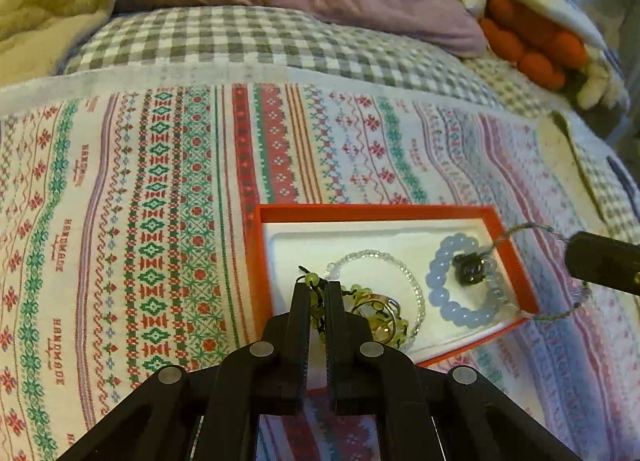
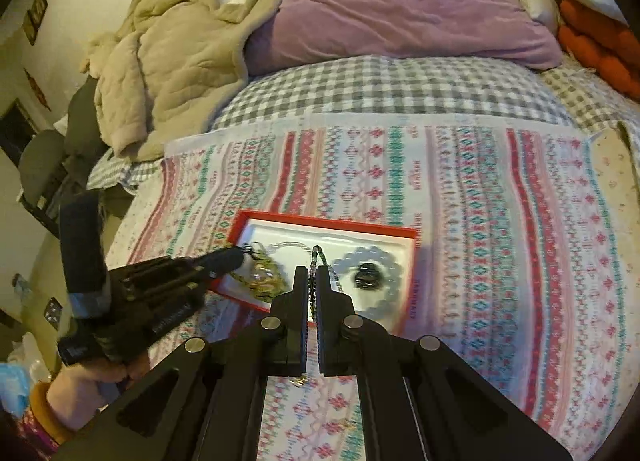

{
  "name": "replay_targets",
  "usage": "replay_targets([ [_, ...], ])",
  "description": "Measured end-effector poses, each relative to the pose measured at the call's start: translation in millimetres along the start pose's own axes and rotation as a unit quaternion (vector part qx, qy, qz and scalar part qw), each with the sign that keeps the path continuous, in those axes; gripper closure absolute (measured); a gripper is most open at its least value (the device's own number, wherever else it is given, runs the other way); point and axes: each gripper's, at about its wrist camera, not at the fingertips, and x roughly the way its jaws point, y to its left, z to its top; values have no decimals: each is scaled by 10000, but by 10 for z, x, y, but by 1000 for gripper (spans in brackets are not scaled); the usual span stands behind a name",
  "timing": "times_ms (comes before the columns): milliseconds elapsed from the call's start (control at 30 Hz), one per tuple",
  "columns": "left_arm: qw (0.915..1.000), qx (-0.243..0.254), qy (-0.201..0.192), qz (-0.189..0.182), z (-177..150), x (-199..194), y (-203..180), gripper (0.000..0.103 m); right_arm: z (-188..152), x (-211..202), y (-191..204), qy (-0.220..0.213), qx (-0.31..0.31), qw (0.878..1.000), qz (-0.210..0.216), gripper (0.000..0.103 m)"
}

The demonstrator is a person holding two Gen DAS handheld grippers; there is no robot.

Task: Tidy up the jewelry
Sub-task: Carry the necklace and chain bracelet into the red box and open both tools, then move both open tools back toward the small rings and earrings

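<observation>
Bedspread carries the red box (image 1: 376,213), already holding bracelets; left tool (image 1: 318,285) pinches a green bead strand (image 1: 312,280), right tool (image 2: 314,271) a thin necklace (image 1: 532,227), both unplaced.

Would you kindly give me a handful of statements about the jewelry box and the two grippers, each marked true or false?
1. The red box holds a pale blue bead bracelet. True.
2. The left gripper is wide open above bare cloth. False: it is shut on the green bead strand over the box.
3. A dark, nearly black piece lies inside the ring of the blue bracelet. True.
4. The box sits on a wooden table. False: it sits on a patterned cloth spread on a bed.
5. The right gripper pinches a thin beaded chain. True.
6. The box's lining is black. False: it is white.
</observation>
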Motion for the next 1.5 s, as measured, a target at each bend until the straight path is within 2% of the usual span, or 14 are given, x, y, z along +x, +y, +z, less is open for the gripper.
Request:
replay_targets([
  [133, 10000, 69, -21, 30, 12, 9, -36, 100, -6, 187, -11, 145, 104, 9997, 148, 100],
  [233, 9999, 138, -36, 86, 27, -11, -68, 99, -11, 287, -111, 174, 191, 9997, 3, 100],
  [500, 9991, 338, -118, 223, 35, -72, -140, 81, -2, 384, -428, 186, 374, 9983, -418, 100],
  [600, 9990, 350, -134, 255, 35, -99, -152, 71, 3, 365, -500, 155, 440, 9977, -500, 98],
  [633, 9989, 361, -142, 276, 33, -115, -162, 65, 5, 354, -516, 177, 428, 9976, -519, 97],
  [667, 9987, 377, -149, 295, 28, -125, -172, 58, 0, 334, -526, 188, 402, 9976, -531, 92],
  [767, 9981, 469, -187, 348, 0, -190, -221, 46, -29, 269, -536, 196, 348, 9978, -537, 69],
  [800, 9979, 499, -195, 363, -7, -213, -238, 40, -43, 231, -539, 185, 331, 9979, -531, 65],
  [967, 9977, 511, -214, 388, -59, -340, -274, 19, -96, 102, -524, 188, 240, 9982, -508, 64],
  [1067, 9975, 540, -157, 421, -113, -388, -283, 12, -149, 28, -513, 187, 194, 9983, -520, 60],
  [1200, 9969, 572, -41, 533, -198, -433, -274, 7, -234, -68, -501, 144, 124, 9983, -556, 43],
  [1500, 9960, 545, 294, 647, -422, -506, -180, 5, -429, -165, -485, 259, -22, 9975, -662, 40],
])
